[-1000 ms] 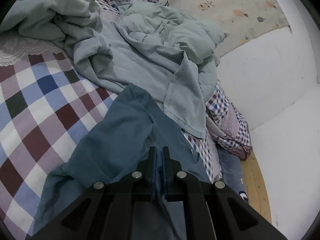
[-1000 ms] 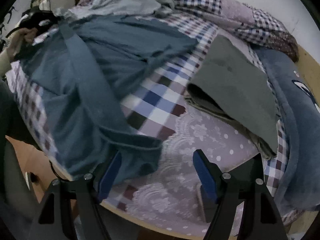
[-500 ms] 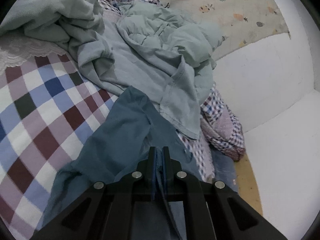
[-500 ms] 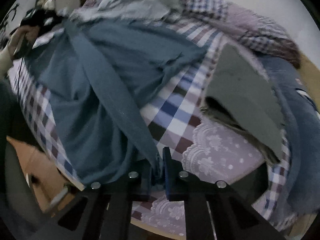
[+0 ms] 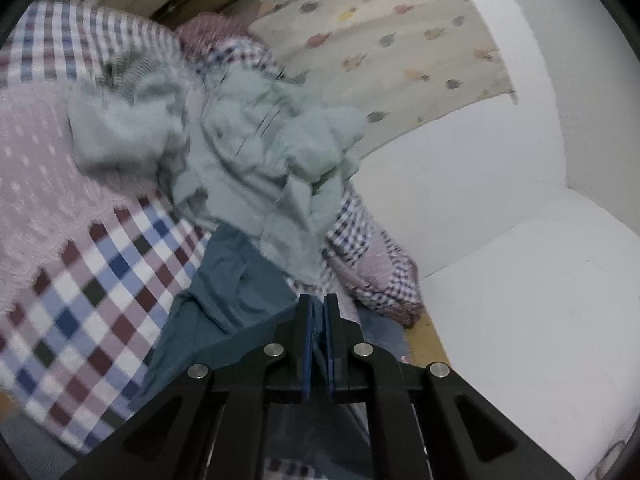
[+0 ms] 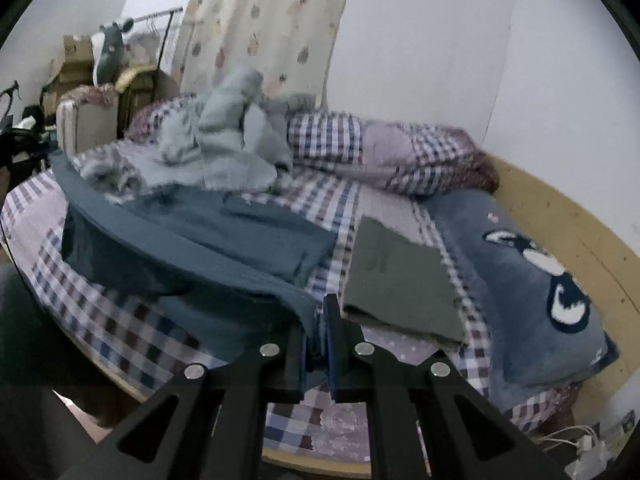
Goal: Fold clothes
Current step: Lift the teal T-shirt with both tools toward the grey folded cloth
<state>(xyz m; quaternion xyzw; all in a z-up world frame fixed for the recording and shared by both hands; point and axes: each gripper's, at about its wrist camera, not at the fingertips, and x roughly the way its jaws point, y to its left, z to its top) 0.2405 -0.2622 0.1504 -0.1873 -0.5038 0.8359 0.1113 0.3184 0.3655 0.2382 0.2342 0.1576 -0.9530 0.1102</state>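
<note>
A dark teal garment [image 6: 208, 240] lies across the checked bed [image 6: 120, 320], its near edge lifted into a taut band. My right gripper [image 6: 318, 316] is shut on that edge at the bed's front. In the left wrist view the same teal garment [image 5: 236, 284] runs up into my left gripper [image 5: 318, 304], which is shut on another part of it. A heap of pale green clothes [image 5: 260, 160] sits beyond the garment, and the pale green clothes [image 6: 228, 144] also show at the back of the right wrist view. A folded grey-green piece [image 6: 396, 280] rests on the bed right of my right gripper.
A blue plush blanket [image 6: 520, 280] with a white motif lies at the right. A rumpled checked quilt [image 6: 400, 152] lines the wall side. A wooden bed frame [image 6: 580, 232], white wall [image 5: 480, 200] and patterned curtain [image 6: 272, 20] border the bed. Boxes and a clothes rack [image 6: 152, 36] stand at the far left.
My right gripper went from open to shut on the teal garment's edge and has lifted it. Both grippers have risen and tilted up, pulling the garment off the bed.
</note>
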